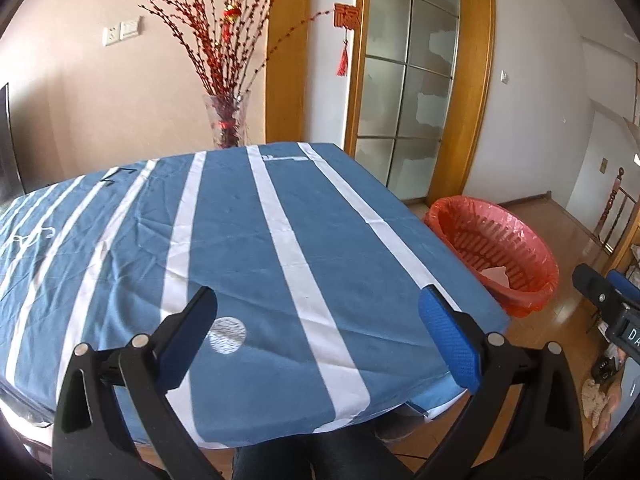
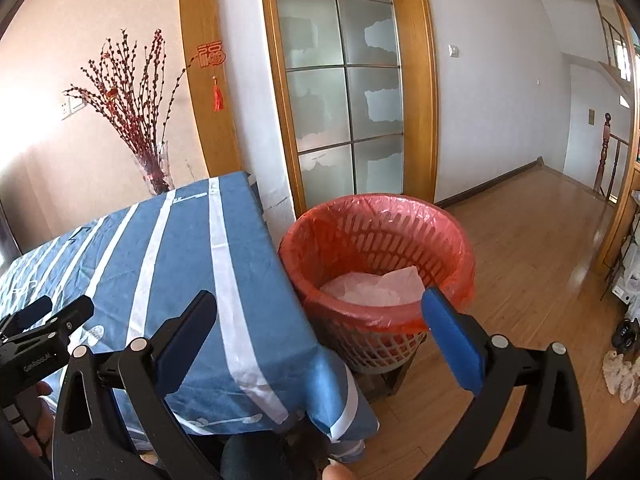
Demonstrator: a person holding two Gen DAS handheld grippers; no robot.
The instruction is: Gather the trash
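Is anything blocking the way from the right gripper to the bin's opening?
Nothing visible. The right gripper is open and empty, the bin beside the table has an uncovered mouth, with only crumpled paper inside.

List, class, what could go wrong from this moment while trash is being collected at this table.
The bin sits tight against the tablecloth's hanging corner; a swing could snag the cloth or tip it. Both the left hand-held gripper and the right hand-held gripper are open and empty, close together, so they might collide.
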